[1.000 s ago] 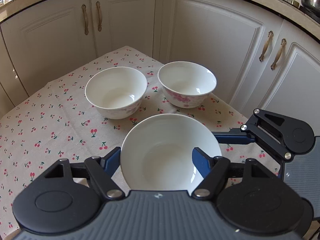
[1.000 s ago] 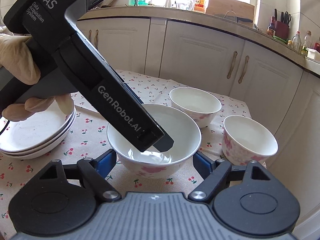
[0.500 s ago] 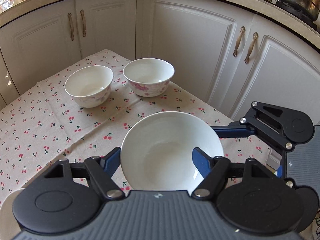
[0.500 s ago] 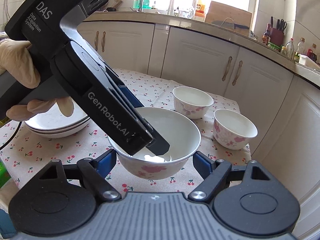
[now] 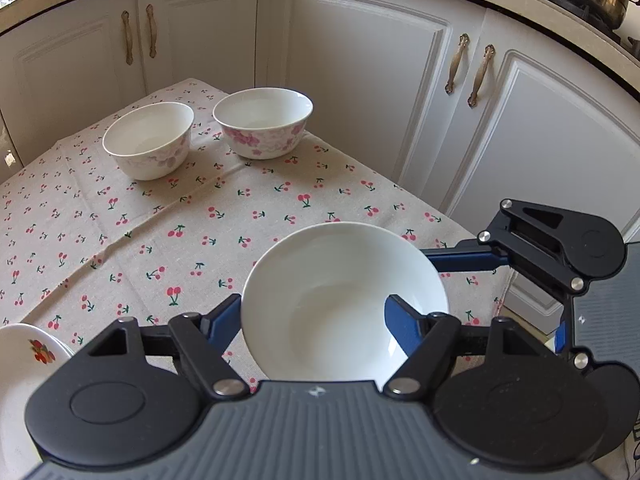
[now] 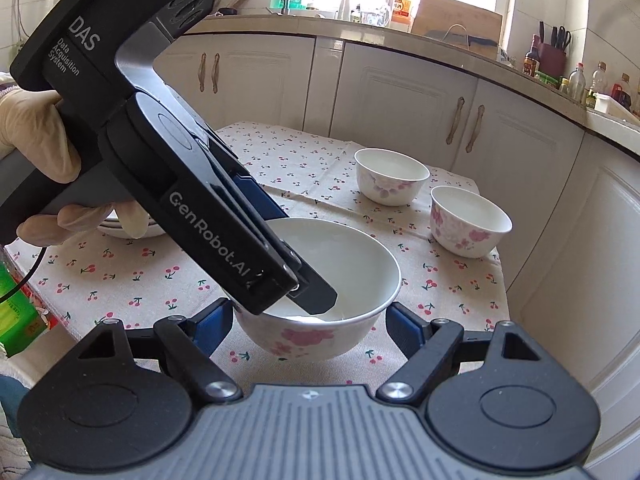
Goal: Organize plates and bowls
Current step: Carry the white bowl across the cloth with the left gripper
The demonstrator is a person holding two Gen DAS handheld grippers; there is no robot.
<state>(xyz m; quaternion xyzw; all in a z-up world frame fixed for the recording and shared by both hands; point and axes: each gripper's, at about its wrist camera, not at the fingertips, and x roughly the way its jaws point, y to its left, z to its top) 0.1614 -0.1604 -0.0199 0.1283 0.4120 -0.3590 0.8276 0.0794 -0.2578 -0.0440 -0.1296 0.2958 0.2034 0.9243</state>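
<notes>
The left gripper [image 5: 312, 316] is pinched onto the big bowl [image 5: 340, 304]. One finger [image 6: 316, 296] reaches down inside it, and the other stays outside the wall. The right gripper [image 6: 310, 320] straddles the same bowl from the near side, with a finger close against each flank. I cannot tell whether its pads actually press.

The big bowl sits directly ahead of both grippers, low over the near right corner of the bench [image 5: 120, 240], and looks lifted rather than resting.

The two small bowls [image 5: 262, 120] stand side by side at the far right corner, well apart from it, straight beyond along the left gripper's line. The plates [image 5: 24, 360] lie at the near left edge, beside the left gripper, so that hand is likely nearer to them.
</notes>
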